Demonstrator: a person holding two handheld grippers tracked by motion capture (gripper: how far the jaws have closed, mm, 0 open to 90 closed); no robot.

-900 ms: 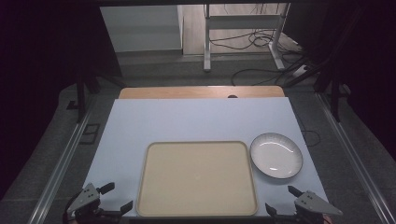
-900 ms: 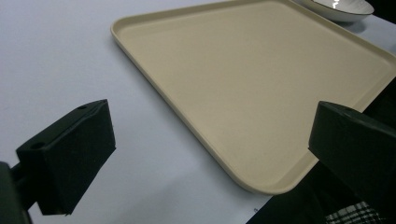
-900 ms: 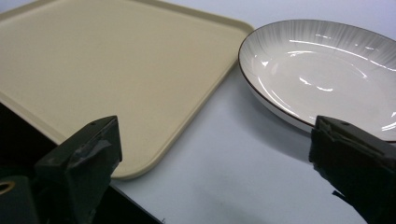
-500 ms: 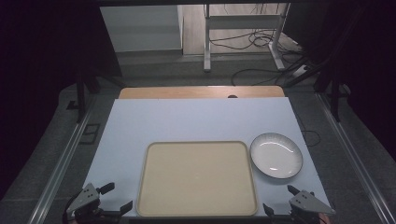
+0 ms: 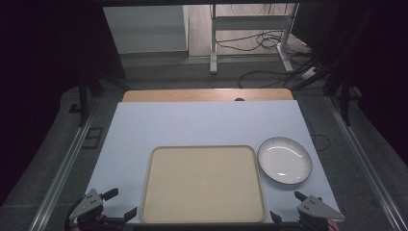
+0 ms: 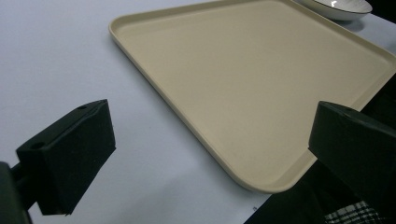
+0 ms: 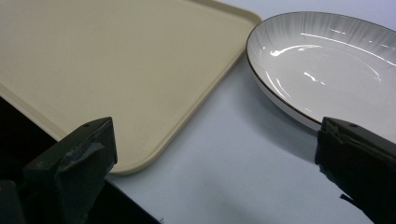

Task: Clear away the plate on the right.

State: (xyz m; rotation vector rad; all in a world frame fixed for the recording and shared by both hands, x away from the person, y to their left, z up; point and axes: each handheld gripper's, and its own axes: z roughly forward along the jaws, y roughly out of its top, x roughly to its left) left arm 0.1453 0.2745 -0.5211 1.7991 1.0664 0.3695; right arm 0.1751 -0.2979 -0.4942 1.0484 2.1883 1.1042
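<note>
Between the two tongs, the beige tray (image 5: 203,184) is lying flat on the bench (image 5: 192,125), the plate (image 5: 284,160) sitting just beside it ahead of the right tongs (image 5: 287,208); both right and left tongs (image 5: 121,204) are gaping wide, holding nothing.

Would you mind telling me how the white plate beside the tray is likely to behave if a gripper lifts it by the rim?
The plate looks glazed and glossy, so the pads may slip on it. It appears to be ceramic: probably stiff, fairly heavy and breakable if dropped. Its shallow, sloping rim offers little to pinch, so it may tilt in the grip.
</note>
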